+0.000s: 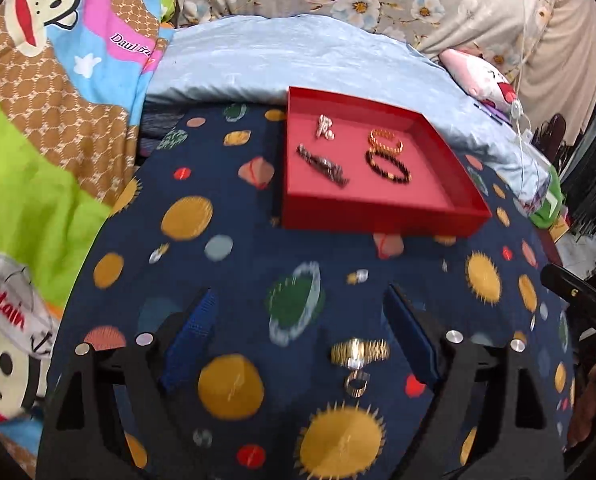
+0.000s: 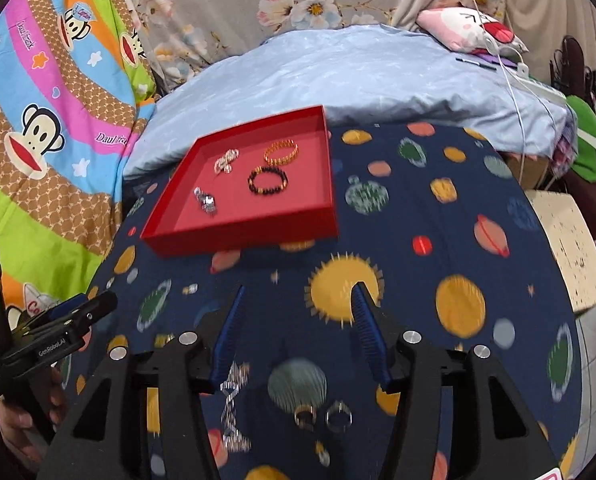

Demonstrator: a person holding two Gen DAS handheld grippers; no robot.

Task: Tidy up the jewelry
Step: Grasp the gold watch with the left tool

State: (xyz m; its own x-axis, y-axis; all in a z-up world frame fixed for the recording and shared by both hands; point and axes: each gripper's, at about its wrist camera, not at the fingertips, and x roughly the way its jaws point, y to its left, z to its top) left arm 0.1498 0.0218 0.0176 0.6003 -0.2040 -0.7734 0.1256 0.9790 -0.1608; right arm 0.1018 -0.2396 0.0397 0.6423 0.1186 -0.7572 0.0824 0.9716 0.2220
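A red tray [image 1: 378, 224] [image 2: 237, 240] sits on the dark planet-print cloth. It holds a silver watch [image 1: 324, 166], a pearl piece [image 1: 325, 127], a gold bracelet [image 1: 385, 141] and a dark bead bracelet [image 1: 388, 167]. My left gripper [image 1: 300, 292] hangs open in front of the tray. A gold watch [image 1: 360, 350] and a ring [image 1: 356, 384] lie on the cloth beneath it, untouched. My right gripper [image 2: 299, 288] is open and empty. Below it lie a silver chain [image 2: 231, 408] and two rings [image 2: 305, 416] [image 2: 338, 416].
A light blue pillow [image 1: 298, 60] lies behind the tray, with a cartoon monkey blanket [image 2: 57, 120] to the left. A white stool [image 2: 566, 248] stands past the cloth's right edge. A hand [image 2: 13, 420] holds the left gripper's handle.
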